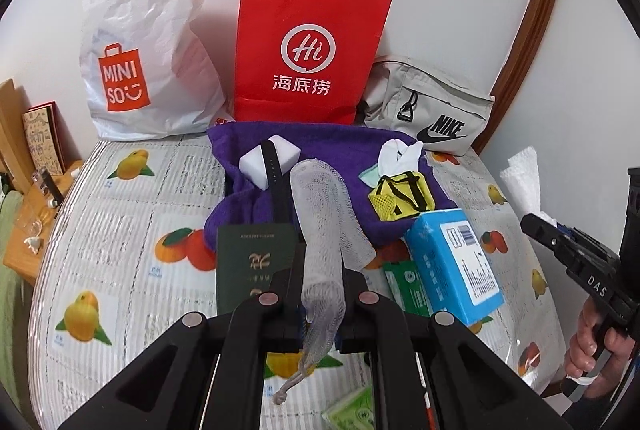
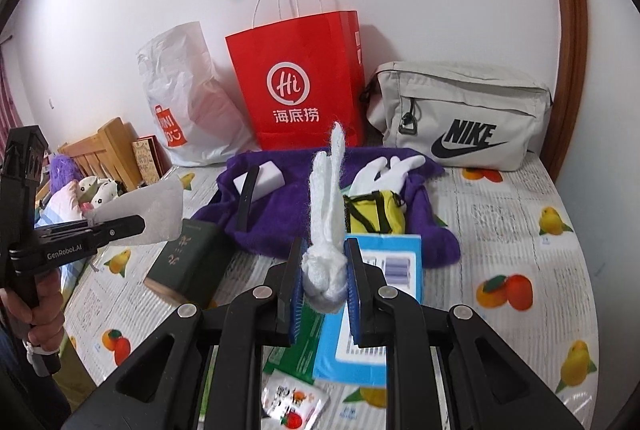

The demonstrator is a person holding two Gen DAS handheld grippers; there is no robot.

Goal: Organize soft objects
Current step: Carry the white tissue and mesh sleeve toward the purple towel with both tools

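Note:
My left gripper (image 1: 322, 286) is shut on a white mesh pouch (image 1: 320, 198) that sticks up past the fingers, its drawstring hanging below. The right wrist view shows this gripper (image 2: 138, 222) and the mesh pouch (image 2: 154, 212) at the left, held by a hand. My right gripper (image 2: 324, 282) is shut on the knot of a white fluffy cloth (image 2: 326, 190), its tails pointing up. In the left wrist view the right gripper (image 1: 530, 222) and the cloth (image 1: 522, 170) are at the right edge. Both hang above a purple towel (image 2: 280, 206) carrying white gloves (image 2: 384, 168) and a yellow mesh bag (image 2: 374, 214).
On the fruit-print cover (image 1: 120, 214) lie a white block with a black strap (image 1: 272, 162), a green booklet (image 1: 252, 262), a blue box (image 1: 456, 262) and green packets. A white MINISO bag (image 1: 148, 42), a red paper bag (image 1: 308, 50) and a grey Nike bag (image 2: 460, 110) stand against the wall.

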